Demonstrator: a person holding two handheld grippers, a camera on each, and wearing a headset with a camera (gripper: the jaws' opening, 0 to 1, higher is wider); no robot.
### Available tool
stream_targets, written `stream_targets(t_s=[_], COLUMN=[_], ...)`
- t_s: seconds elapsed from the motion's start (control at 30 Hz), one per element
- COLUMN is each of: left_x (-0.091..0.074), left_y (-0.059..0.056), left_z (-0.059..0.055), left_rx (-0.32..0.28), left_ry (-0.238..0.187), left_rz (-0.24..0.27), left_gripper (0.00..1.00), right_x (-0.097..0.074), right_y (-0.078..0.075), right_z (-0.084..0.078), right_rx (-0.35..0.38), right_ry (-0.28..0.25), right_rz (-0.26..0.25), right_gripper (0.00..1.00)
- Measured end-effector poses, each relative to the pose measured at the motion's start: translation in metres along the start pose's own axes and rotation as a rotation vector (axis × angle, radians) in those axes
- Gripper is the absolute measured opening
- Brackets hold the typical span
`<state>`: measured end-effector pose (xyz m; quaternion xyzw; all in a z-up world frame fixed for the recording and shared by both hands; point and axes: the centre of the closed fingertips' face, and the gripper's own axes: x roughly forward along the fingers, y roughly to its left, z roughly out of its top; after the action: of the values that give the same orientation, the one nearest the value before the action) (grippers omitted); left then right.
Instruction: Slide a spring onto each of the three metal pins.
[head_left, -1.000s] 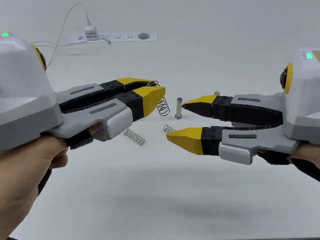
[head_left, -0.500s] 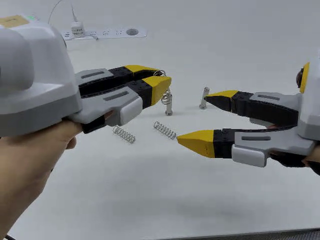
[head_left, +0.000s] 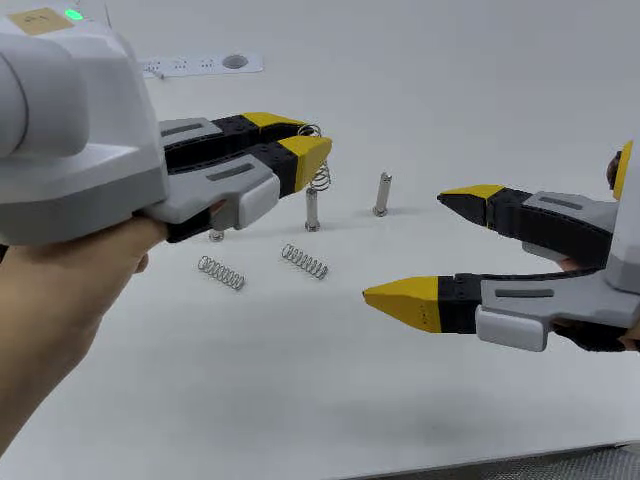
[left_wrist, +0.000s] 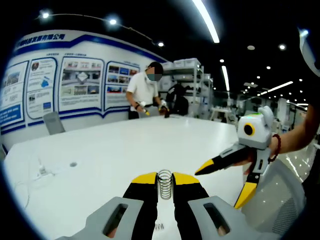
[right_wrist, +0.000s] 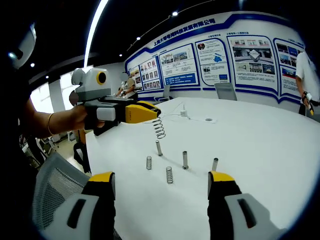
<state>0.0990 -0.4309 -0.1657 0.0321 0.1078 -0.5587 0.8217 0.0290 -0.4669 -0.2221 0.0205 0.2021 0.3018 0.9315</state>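
Two grippers, grey and black with yellow pointed tips, are held over the white table (head_left: 330, 400). The left gripper (head_left: 310, 140) is clamped on the upper end of one spring (head_left: 320, 178). Its own view shows the coil pinched between the tips (left_wrist: 165, 184). The right gripper (head_left: 408, 245) has its jaws spread wide with nothing between them. Its body is cut off at the picture's right edge.

The table is smooth and matte. A white power strip (head_left: 200, 65) lies near its far left corner, and its near edge shows at the lower right.

Three metal pins stand upright well in from the edges. They are slim polished cylinders, each on a wider foot. One pin (head_left: 312, 208) is directly below the held spring, one (head_left: 382, 193) is beside it to the right, and the third (head_left: 216, 235) is mostly hidden behind the left gripper. The right gripper view shows all three.

There are three wire coil springs. The held one hangs tilted, its lower end just above the first pin; contact cannot be told. Two loose springs (head_left: 220, 272) (head_left: 303, 261) lie on their sides nearer the near edge, apart from each other.
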Motion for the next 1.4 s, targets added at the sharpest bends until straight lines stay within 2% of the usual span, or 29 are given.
stream_targets(t_s=[0.17,0.53,0.7,0.9,1.1,1.4], left_x=[0.016,0.050,0.065,0.079,0.093,0.110], left_y=[-0.002,0.004,0.006,0.008,0.014,0.019], left_z=[0.001,-0.005,-0.011,-0.017,-0.019,-0.034], left_rx=[0.035,0.079,0.129,0.150,0.098,0.096], left_ry=[0.006,0.004,0.004,-0.003,-0.028,0.001], left_rz=[-0.016,-0.030,-0.027,-0.022,0.001,0.016], left_gripper=[0.10,0.10,0.10,0.10,0.10,0.10], right_x=[-0.007,-0.018,-0.021,-0.024,-0.025,-0.028], right_y=[-0.006,-0.018,-0.023,-0.026,-0.028,-0.037], right_z=[-0.005,-0.012,-0.015,-0.017,-0.020,-0.022], right_rx=[0.016,0.045,0.060,0.071,0.083,0.102], right_ry=[0.001,0.000,-0.001,0.003,0.006,0.001], right_rz=[-0.027,-0.084,-0.105,-0.121,-0.131,-0.149], right_gripper=[0.78,0.78,0.78,0.78,0.78,0.77])
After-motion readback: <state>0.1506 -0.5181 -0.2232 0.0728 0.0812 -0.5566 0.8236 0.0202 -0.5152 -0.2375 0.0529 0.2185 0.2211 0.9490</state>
